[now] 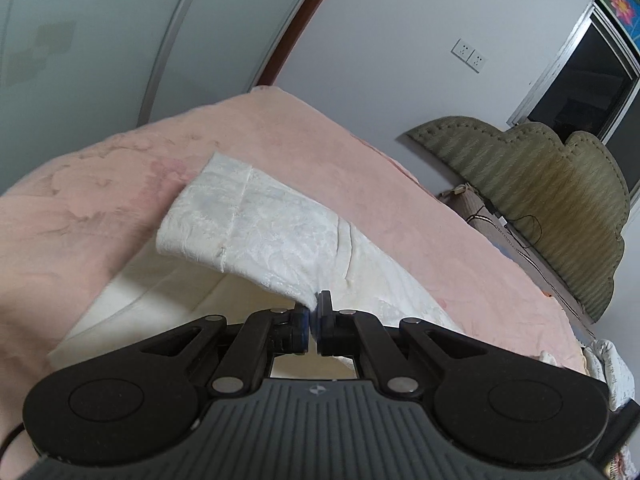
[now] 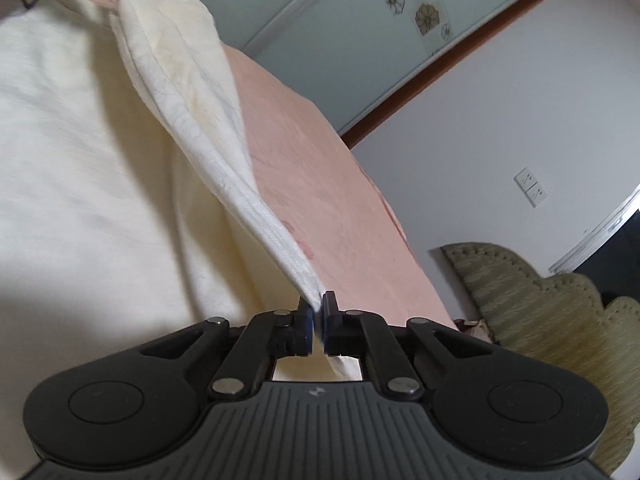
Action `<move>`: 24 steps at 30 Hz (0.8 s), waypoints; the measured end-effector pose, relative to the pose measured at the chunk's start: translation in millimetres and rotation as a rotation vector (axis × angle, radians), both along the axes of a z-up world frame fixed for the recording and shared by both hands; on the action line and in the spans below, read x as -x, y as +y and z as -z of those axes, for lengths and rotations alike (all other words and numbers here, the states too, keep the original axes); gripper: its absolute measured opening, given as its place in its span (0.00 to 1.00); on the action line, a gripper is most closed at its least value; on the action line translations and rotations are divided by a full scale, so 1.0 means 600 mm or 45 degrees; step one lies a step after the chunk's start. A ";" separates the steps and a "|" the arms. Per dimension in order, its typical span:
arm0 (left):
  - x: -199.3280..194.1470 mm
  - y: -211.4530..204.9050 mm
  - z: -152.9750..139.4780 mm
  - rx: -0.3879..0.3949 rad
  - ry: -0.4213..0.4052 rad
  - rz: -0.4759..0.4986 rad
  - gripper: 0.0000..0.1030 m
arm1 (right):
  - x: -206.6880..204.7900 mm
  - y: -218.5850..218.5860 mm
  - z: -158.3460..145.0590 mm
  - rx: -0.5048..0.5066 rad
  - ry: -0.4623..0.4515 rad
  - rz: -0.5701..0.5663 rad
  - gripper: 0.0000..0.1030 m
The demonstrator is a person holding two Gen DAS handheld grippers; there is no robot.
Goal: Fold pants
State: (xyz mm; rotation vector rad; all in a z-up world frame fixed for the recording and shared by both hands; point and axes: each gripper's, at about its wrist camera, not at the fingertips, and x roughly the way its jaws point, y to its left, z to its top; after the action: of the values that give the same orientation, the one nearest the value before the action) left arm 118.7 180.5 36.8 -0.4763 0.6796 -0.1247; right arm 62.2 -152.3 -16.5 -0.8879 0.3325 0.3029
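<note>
a: cream-white pants [image 1: 256, 236] lie on the pink bedspread [image 1: 80, 200], with part lifted off it.

b: and the left gripper [image 1: 314, 320]?

a: fingers pinched narrow on a fabric edge, the hemmed leg end hanging beyond it.

b: right gripper [image 2: 318, 320]?

a: clamped on another edge; the cloth stretches taut up and left. olive headboard [image 2: 560, 320] on the far right.

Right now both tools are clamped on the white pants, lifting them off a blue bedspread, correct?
Not quite: the bedspread is pink, not blue, as the left wrist view shows. Both the left tool and right tool are clamped on the white pants.
</note>
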 end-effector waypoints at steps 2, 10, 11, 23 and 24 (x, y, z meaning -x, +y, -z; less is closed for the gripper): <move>0.017 0.008 -0.001 0.000 -0.007 0.004 0.03 | 0.047 0.001 -0.002 -0.024 -0.004 0.004 0.05; 0.074 0.054 0.033 0.019 0.101 0.001 0.03 | 0.186 0.033 0.016 -0.044 0.050 -0.006 0.04; 0.079 0.060 0.038 0.026 0.113 -0.003 0.03 | 0.194 0.038 0.021 -0.045 0.059 -0.005 0.04; 0.127 0.029 0.068 -0.264 0.049 -0.052 0.06 | 0.251 0.075 0.070 -0.074 0.073 0.068 0.04; 0.130 0.025 0.067 -0.288 0.034 -0.062 0.06 | 0.250 0.075 0.072 -0.084 0.075 0.071 0.04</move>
State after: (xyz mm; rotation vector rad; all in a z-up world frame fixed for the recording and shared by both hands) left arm 40.7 195.3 -3.3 -0.2772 0.6982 0.0046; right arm -87.8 -107.3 -59.9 -0.8047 0.3992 0.2869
